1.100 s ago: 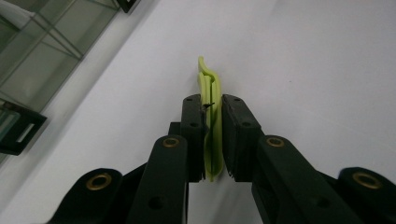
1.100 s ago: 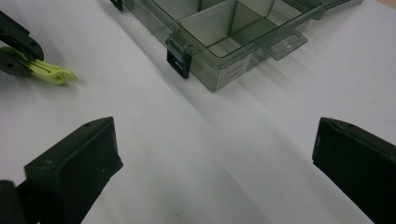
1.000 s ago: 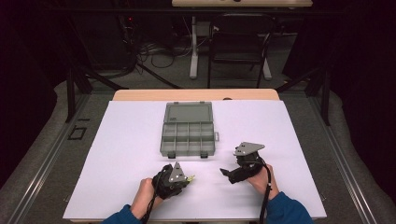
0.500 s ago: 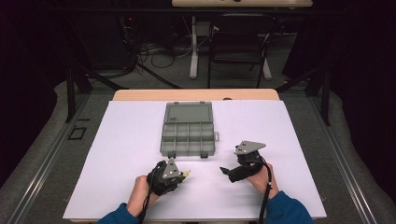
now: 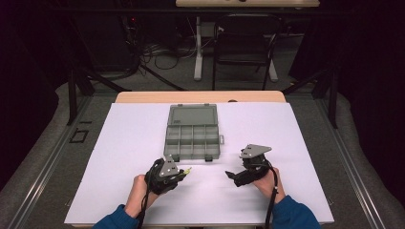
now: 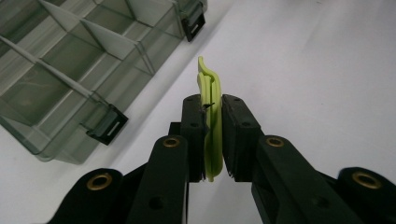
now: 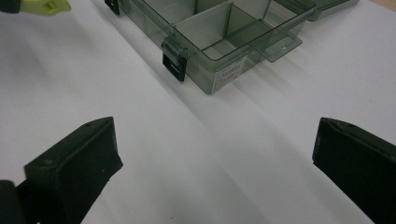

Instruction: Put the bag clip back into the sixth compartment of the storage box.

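Note:
My left gripper (image 5: 183,173) (image 6: 213,135) is shut on a thin lime-green plastic clip (image 6: 211,112), held edge-on between the pads just above the white sheet. The clip's tip (image 5: 188,170) pokes out toward the box, and its end also shows at the top left of the right gripper view (image 7: 44,5). An open grey compartment box (image 5: 193,136) (image 6: 60,65) (image 7: 219,32) with black latches lies a little beyond both grippers. My right gripper (image 5: 231,174) (image 7: 215,158) stands open over bare sheet, nothing between its jaws, pointing toward the box's front right corner.
The white sheet (image 5: 119,157) covers the table, with a wooden strip (image 5: 200,97) at its far edge. The box lid (image 5: 192,115) lies flat behind the compartments. Beyond the table stand a chair (image 5: 246,45) and cables on the dark floor.
My left gripper has moved slightly up and toward the box with the green clip in it. The right gripper has stayed put.

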The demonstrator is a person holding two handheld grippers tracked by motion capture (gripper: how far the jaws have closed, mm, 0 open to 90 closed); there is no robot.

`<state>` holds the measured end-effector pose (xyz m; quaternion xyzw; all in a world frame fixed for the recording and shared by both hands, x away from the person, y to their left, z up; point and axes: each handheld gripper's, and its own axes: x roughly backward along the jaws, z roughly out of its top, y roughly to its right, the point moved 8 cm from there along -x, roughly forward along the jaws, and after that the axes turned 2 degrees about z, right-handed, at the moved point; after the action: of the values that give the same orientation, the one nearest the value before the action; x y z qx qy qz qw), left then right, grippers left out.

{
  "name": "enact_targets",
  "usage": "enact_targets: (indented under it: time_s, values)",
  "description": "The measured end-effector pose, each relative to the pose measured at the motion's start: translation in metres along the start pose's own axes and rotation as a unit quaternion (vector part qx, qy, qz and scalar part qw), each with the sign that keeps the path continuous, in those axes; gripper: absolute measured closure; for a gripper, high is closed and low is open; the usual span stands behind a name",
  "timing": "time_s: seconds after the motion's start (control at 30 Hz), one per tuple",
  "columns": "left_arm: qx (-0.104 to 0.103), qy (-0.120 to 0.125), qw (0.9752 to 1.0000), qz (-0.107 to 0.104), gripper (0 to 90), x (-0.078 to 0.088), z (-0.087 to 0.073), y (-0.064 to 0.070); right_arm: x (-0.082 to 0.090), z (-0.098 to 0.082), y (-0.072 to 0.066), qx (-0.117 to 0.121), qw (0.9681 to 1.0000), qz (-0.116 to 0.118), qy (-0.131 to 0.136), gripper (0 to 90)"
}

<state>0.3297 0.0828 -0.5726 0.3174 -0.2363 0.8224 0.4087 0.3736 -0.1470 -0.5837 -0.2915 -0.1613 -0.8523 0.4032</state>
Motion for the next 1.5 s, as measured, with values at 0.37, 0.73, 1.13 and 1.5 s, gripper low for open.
enact_targets:
  time_s: [0.37, 0.73, 1.13, 1.5]
  values:
    - [0.016, 0.015, 0.9997, 0.013, 79.7, 0.014, 0.008, -0.021, 0.000, 0.001, 0.000, 0.000, 1.0000, -0.003, 0.005, 0.0]
    - [0.020, 0.028, 0.9994, 0.004, 79.6, 0.017, 0.019, -0.032, 0.002, 0.003, 0.000, -0.003, 0.9999, -0.005, 0.015, 0.0]
    - [0.011, 0.017, 0.9994, 0.028, 79.6, 0.012, 0.025, -0.043, 0.003, 0.002, -0.001, -0.001, 0.9999, -0.006, 0.016, 0.0]
    - [0.029, 0.027, 0.9984, 0.040, 79.6, 0.013, 0.037, -0.056, 0.003, 0.003, -0.001, 0.002, 0.9998, -0.008, 0.018, 0.0]
